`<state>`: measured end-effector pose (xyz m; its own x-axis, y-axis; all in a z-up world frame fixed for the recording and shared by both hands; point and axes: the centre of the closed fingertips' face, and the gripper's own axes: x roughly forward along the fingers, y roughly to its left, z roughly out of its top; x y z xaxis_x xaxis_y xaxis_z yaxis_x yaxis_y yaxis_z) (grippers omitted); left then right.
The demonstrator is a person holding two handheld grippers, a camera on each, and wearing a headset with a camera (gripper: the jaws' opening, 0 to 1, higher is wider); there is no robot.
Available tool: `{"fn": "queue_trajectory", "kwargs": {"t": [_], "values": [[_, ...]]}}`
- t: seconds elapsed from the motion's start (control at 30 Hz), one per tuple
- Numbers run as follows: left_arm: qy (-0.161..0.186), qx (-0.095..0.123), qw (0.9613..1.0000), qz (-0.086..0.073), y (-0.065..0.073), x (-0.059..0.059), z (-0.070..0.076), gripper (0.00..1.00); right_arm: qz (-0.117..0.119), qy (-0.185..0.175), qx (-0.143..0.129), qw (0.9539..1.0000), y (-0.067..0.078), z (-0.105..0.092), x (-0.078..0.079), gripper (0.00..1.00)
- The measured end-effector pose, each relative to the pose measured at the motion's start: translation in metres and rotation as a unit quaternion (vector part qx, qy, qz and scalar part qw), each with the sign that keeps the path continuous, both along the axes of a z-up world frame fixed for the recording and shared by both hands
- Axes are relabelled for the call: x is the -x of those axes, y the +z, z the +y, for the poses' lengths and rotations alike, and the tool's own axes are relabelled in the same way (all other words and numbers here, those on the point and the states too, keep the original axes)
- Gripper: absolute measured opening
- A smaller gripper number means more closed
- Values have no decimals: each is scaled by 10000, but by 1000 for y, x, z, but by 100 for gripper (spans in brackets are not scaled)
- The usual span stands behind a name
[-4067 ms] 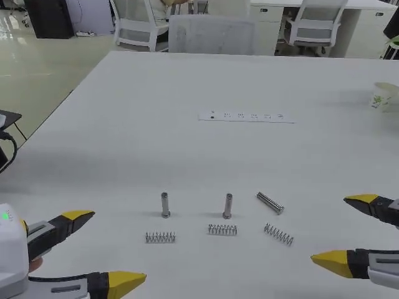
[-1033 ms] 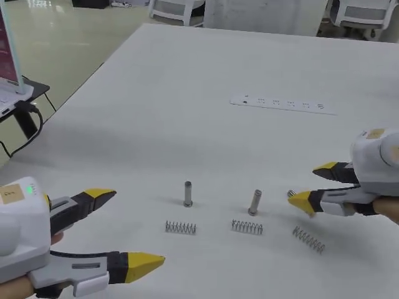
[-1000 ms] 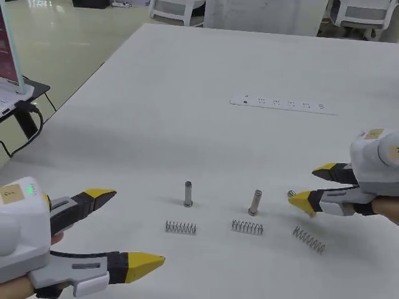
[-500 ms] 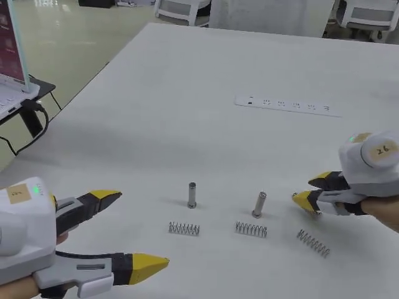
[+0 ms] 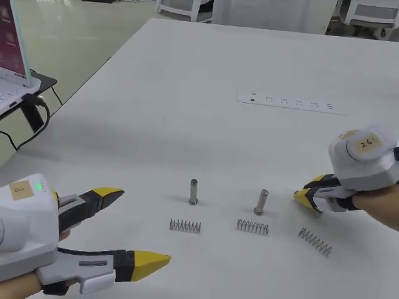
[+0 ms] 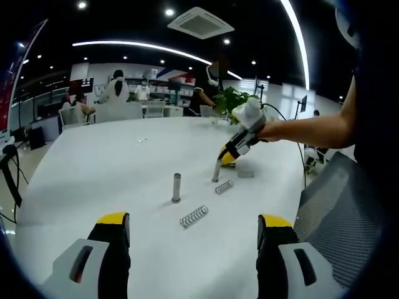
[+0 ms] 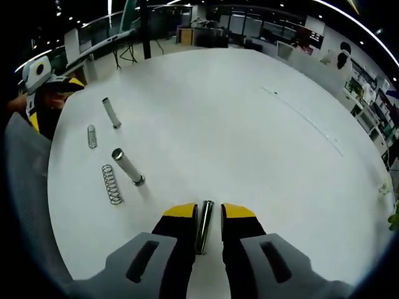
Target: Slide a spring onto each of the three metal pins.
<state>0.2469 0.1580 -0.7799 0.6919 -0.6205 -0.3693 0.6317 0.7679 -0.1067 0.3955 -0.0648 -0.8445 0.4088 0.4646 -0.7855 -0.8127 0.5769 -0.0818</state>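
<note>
Two metal pins stand upright on the white table, one on the left and one in the middle. A spring lies in front of each, and a third spring lies further right. The third pin lies flat between the jaws of my right gripper, which have closed in around it at table level. My left gripper hovers wide open and empty at the near left, short of the springs. The left gripper view has both upright pins ahead.
A white power strip lies flat further back on the table. A laptop on a stand sits off the table's left edge. Office chairs stand beyond the far edge. People sit at distant desks.
My right gripper has lowered over the lying pin and its jaws have narrowed around it. The left gripper stays open in place. The head camera shifted slightly.
</note>
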Motion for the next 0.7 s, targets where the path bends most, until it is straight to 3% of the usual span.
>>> {"fn": "queue_trajectory", "kwargs": {"t": [0.7], "values": [[18,17,10000,11,0,-1,1,80,289,-147,92,9994,-8,1,-1,6]]}}
